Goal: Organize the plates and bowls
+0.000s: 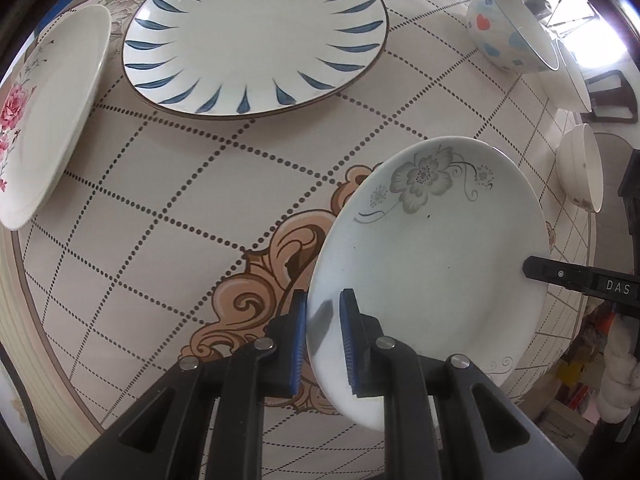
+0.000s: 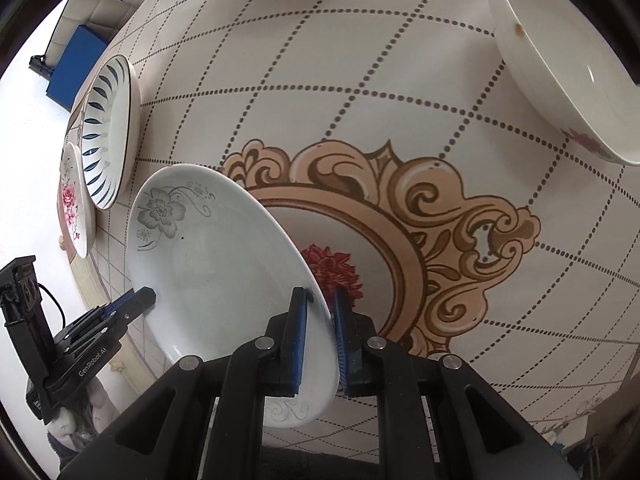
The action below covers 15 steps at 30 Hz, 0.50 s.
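A white plate with a grey flower [image 1: 432, 248] is held between both grippers above the patterned table. My left gripper [image 1: 324, 344] straddles its near-left rim, pads close on both faces. My right gripper [image 2: 320, 340] straddles the opposite rim of the same plate [image 2: 216, 264]. Each gripper shows in the other's view: the right one at the plate's right edge [image 1: 532, 270], the left one at its left edge [image 2: 136, 300]. A blue-leaf plate [image 1: 256, 36] and a pink-rose plate [image 1: 44, 112] lie at the far left.
A bowl with red and blue hearts [image 1: 508, 28] stands at the far right, with two white bowls [image 1: 580, 168] beside it. A large white bowl [image 2: 568, 68] is near the right gripper. The tablecloth [image 1: 160, 200] has a brown scroll ornament. The table edge runs along the left.
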Each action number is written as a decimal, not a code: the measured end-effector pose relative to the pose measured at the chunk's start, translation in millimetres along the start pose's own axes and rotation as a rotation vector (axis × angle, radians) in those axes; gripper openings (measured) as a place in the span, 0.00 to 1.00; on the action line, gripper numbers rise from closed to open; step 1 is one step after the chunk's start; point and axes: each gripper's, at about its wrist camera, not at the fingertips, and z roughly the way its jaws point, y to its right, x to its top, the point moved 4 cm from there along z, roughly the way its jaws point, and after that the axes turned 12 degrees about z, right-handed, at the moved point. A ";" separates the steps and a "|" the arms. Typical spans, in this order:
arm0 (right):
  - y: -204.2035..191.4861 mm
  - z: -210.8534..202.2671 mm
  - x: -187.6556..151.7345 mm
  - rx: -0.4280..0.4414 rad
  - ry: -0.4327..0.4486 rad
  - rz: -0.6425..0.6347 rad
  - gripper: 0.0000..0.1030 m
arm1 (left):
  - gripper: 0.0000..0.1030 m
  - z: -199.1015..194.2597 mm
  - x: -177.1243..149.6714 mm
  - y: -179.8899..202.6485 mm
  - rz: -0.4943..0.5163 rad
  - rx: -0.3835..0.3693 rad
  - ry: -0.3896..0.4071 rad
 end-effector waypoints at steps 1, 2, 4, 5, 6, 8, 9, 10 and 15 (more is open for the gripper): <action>2.4 0.6 1.4 -0.004 -0.002 0.000 0.15 | 0.13 0.2 -0.3 0.5 -0.002 0.006 -0.002; 4.5 1.5 2.3 -0.005 -0.006 -0.001 0.15 | 0.13 1.1 0.3 2.3 -0.005 0.010 -0.001; 8.7 3.4 2.5 -0.005 -0.008 -0.003 0.15 | 0.13 1.8 0.0 4.1 -0.016 0.013 -0.003; 10.1 3.8 3.3 -0.003 -0.012 -0.004 0.15 | 0.13 2.0 -0.1 4.3 -0.022 0.016 -0.003; 14.2 2.7 4.3 0.000 -0.016 -0.005 0.15 | 0.13 0.9 -1.5 1.7 -0.027 0.017 -0.003; 12.3 2.7 7.1 -0.003 -0.019 -0.014 0.15 | 0.13 0.3 -3.0 0.7 -0.039 0.018 -0.001; 11.8 2.3 8.2 -0.006 -0.019 -0.021 0.15 | 0.13 -0.2 -4.6 -1.3 -0.042 0.021 0.001; 12.1 4.3 8.1 -0.008 -0.019 -0.027 0.15 | 0.13 -1.1 -7.0 -5.4 -0.047 0.021 0.002; 6.9 6.5 12.1 -0.020 -0.020 -0.053 0.16 | 0.13 5.2 -13.2 -3.1 -0.064 0.026 0.002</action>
